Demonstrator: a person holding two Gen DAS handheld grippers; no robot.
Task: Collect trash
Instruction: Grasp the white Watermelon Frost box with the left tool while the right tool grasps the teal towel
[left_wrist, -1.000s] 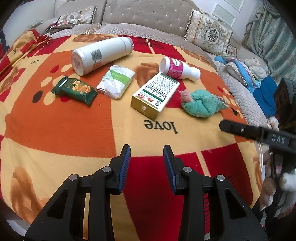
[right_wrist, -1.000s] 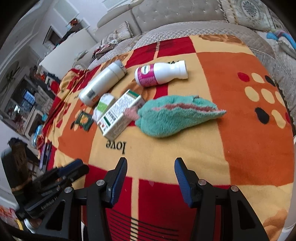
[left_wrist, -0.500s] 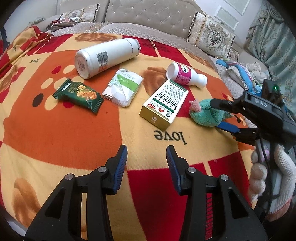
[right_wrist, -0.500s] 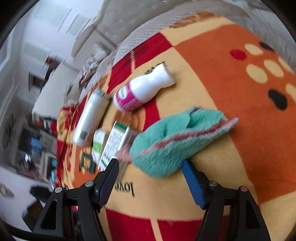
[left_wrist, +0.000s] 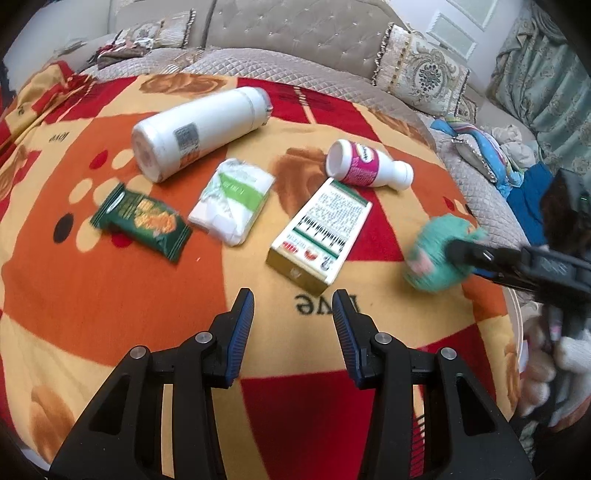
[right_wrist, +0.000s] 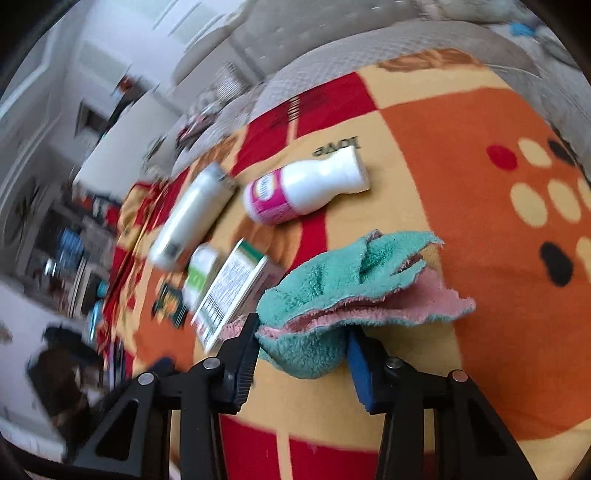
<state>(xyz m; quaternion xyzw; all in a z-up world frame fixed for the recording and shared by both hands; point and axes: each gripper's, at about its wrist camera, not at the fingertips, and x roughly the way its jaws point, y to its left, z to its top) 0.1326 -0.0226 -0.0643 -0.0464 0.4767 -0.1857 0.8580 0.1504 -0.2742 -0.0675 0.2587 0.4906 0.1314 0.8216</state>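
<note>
While the right hand-held gripper (right_wrist: 301, 345) has just closed on the cloth (right_wrist: 354, 284), the left hand-held gripper (left_wrist: 291, 317) stands apart, empty, the box (left_wrist: 321, 229) just ahead, lengthwise.

- The blanket (left_wrist: 92, 295) has "love" woven in dark letters, seen upside down at 6 o'clock of the box (left_wrist: 319, 230), part-hidden by a fingertip.
- A smaller "love" sits on the blanket at 9 o'clock of the big white bottle (left_wrist: 201, 134).
- In the right wrist view "LOVE" shows at 12 o'clock of the pink-labelled bottle (right_wrist: 306, 194).
- The box carries a large "2"; its fine print is unreadable.
</note>
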